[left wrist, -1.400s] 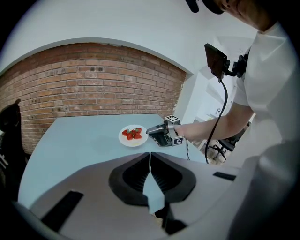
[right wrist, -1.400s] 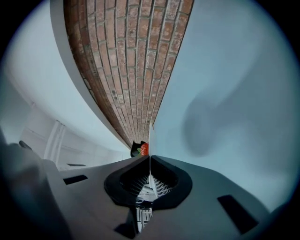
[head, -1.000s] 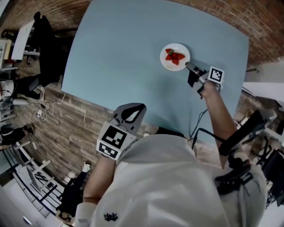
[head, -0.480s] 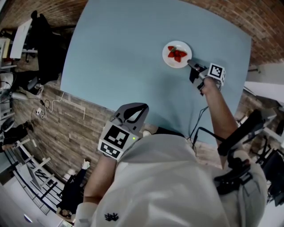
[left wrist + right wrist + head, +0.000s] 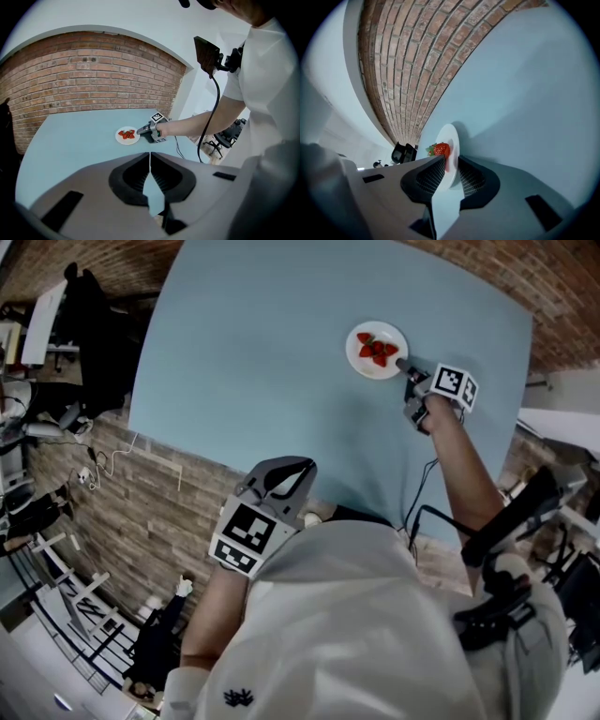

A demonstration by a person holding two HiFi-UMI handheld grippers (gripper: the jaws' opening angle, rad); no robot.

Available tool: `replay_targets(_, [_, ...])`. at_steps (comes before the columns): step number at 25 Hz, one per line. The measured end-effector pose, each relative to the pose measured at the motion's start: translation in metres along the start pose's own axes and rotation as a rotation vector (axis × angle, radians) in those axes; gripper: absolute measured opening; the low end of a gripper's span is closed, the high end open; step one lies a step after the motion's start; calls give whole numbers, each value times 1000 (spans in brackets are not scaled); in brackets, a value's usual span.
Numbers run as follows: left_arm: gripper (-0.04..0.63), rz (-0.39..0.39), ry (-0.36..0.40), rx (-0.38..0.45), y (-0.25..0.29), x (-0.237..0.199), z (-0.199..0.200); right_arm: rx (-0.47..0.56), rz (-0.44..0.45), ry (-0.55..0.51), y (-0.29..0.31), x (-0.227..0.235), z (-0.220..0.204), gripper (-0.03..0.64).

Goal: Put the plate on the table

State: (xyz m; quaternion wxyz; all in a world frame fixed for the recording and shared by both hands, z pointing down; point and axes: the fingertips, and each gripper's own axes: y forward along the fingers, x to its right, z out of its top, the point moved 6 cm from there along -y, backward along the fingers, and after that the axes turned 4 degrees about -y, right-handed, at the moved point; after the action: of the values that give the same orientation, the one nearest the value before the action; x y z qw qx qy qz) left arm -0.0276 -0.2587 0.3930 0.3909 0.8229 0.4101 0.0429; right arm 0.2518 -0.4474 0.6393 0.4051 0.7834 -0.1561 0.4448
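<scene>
A small white plate (image 5: 362, 363) with strawberries (image 5: 378, 351) on it lies on the light blue table (image 5: 262, 352) at the far right. My right gripper (image 5: 403, 363) reaches its near right rim. Its jaws have just been opening. In the right gripper view they straddle the plate's (image 5: 452, 137) rim with a gap on one side, a strawberry (image 5: 441, 149) just beyond the right gripper (image 5: 451, 161). My left gripper (image 5: 302, 465) hovers at the table's near edge, tips together, holding nothing. The left gripper view shows the left gripper (image 5: 150, 153), the plate (image 5: 120, 138) and the right gripper (image 5: 139, 132) far ahead.
A brick wall (image 5: 93, 70) rises behind the table's far edge. A black cable (image 5: 422, 493) hangs from the right arm across the table's near right edge. Desks, wire racks and a dark chair (image 5: 94, 343) stand on the floor at the left.
The plate and my right gripper have shifted slightly farther away across the table. My left gripper has stayed where it was.
</scene>
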Motion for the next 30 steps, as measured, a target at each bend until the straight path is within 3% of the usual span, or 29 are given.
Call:
replay_targets(12, [9,26,8,7,-23,-5,-16,2,-220,-321,-1,-15,-8,114])
replay_targets(21, [10,16,12,20,-35,5,-27,7,-230,-405,-16,-35,-20,114])
replay_targets(28, [10,5,28,64,-61,22,-47,-12,-198,-514,-51,-68,-60,112])
replay_targets(29, [10,4,32,68,-66,23,-52,-15,-197,-530,-56,-73,-69,101])
replay_targets(30, [10,3,35,69,-73,26,-58,-18,-198,-550,-62,-79,-79,24])
